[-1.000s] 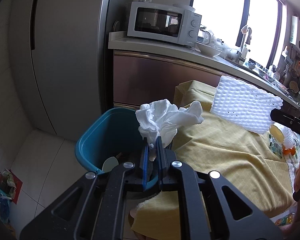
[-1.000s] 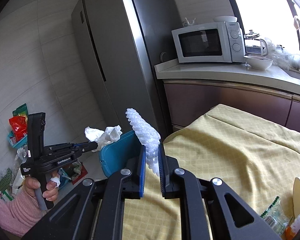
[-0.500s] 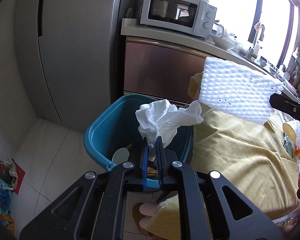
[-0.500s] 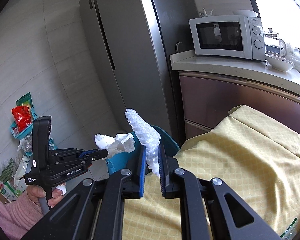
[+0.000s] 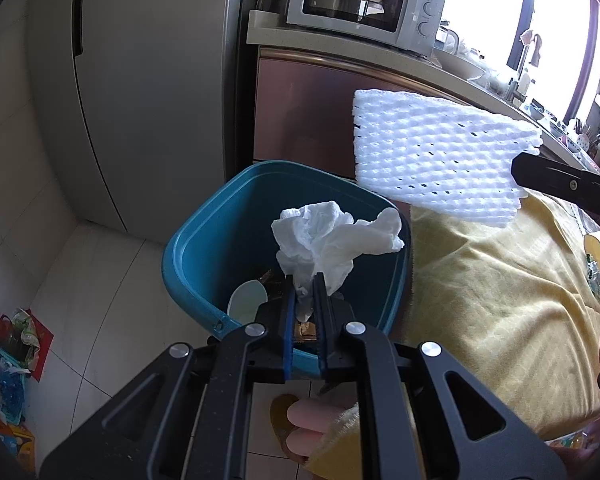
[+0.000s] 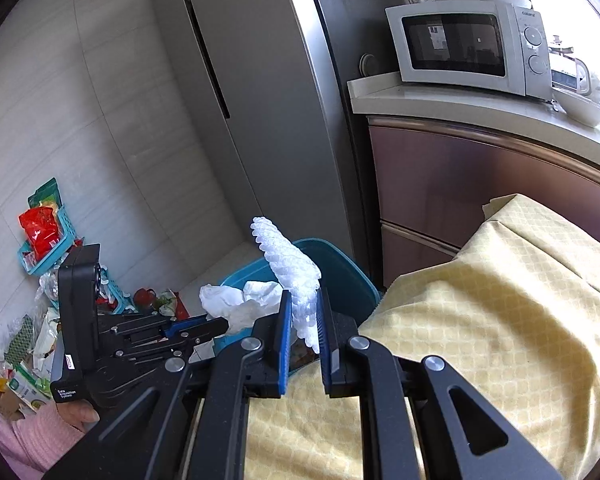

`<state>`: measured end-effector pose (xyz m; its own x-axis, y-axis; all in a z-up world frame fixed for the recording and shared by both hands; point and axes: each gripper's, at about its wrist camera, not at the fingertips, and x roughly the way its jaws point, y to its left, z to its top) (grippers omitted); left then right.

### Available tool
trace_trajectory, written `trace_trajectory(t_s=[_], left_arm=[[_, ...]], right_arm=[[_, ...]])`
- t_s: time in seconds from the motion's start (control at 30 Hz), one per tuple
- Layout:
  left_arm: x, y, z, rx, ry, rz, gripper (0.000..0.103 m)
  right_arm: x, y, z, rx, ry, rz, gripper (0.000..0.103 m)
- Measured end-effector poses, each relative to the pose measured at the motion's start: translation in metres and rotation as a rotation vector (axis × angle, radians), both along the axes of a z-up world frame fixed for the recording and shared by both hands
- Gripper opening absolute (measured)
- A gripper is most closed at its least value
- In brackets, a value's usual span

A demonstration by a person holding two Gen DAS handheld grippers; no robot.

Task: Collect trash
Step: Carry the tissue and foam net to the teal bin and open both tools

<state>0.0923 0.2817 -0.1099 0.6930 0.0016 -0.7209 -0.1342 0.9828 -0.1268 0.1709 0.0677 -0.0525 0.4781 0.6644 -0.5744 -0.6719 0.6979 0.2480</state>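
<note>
tissue point(image 5: 332, 240) now over bin point(image 5: 204, 248)

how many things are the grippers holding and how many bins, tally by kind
tissue: 1, in the left gripper
foam net: 1, in the right gripper
bin: 1
total: 3

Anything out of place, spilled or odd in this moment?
Only the floor corner beside the fridge: loose packets and wrappers lie heaped around a blue basket instead of in the teal bin. Otherwise nothing stands out.
</note>
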Motion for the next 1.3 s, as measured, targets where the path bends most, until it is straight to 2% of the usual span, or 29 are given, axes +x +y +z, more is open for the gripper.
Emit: trace_trajectory(t_s=[0.63,0.73,0.77,0.87,1.1,1.3], left_arm=[[0.046,-0.008,-0.029,-0.004,0.073,0.014,0.01],[0.052,-0.008,-0.034,-0.02,0.075,0.017,0.01],[0.054,-0.009,-0.035,-0.025,0.075,0.014,0.014],[0.058,-0.009,-0.039,-0.041,0.071,0.014,0.021],[0.051,-0.007,-0.043,-0.061,0.05,0.009,0.024],[0.036,-0.009,-0.029,-0.059,0.013,-0.001,0.026]], right_arm=[[0.039,0.059,-0.034,-0.09,0.104,0.009,0.013],[0.044,0.065,-0.041,-0.105,0.126,0.005,0.019],[0.045,0.066,-0.043,-0.111,0.137,0.001,0.021],[0.046,0.065,-0.048,-0.109,0.149,-0.007,0.025],[0.041,0.047,-0.048,-0.083,0.153,-0.018,0.025],[0.032,0.019,-0.042,-0.04,0.143,-0.03,0.026]])
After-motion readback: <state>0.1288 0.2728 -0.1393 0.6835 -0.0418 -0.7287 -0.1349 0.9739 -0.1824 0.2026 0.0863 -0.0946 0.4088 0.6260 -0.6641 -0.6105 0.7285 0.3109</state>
